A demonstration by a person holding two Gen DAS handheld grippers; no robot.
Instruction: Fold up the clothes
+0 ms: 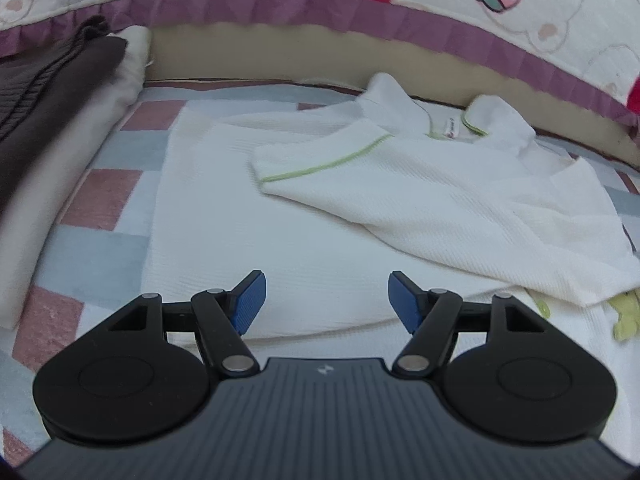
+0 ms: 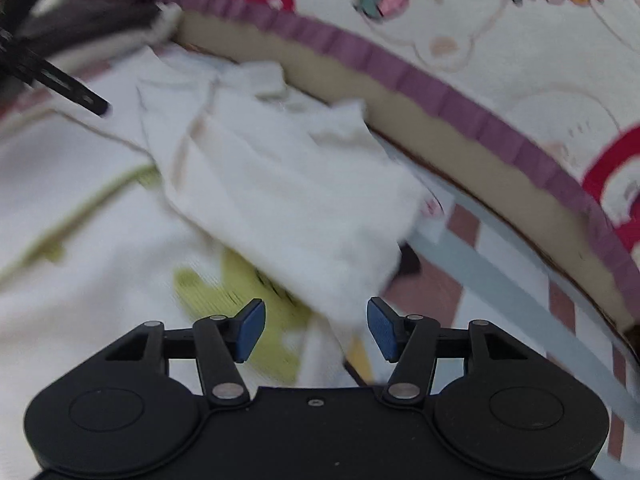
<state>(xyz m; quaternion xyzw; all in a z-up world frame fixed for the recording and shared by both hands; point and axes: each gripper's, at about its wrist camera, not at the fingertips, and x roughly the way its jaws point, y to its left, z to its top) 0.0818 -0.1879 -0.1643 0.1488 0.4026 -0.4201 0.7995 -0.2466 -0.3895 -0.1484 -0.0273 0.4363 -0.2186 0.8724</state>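
Note:
A white shirt (image 1: 360, 208) with green piping lies flat on a checked mat (image 1: 100, 184), collar toward the far edge. One sleeve is folded across its chest, and a side panel (image 2: 288, 200) is laid over a yellow-green print (image 2: 240, 284). My left gripper (image 1: 326, 280) hovers open over the shirt's near hem with nothing between its blue pads (image 1: 250, 304). My right gripper (image 2: 316, 302) is open too. The lower edge of the folded panel lies just ahead of its pads (image 2: 382, 328), which do not press on it. The right wrist view is blurred.
A stack of folded dark brown and cream clothes (image 1: 68, 92) sits at the mat's left. A quilt with strawberry prints and purple trim (image 1: 440, 28) rises behind a beige edge along the far side. A black bar (image 2: 68, 88) pokes in at the upper left of the right wrist view.

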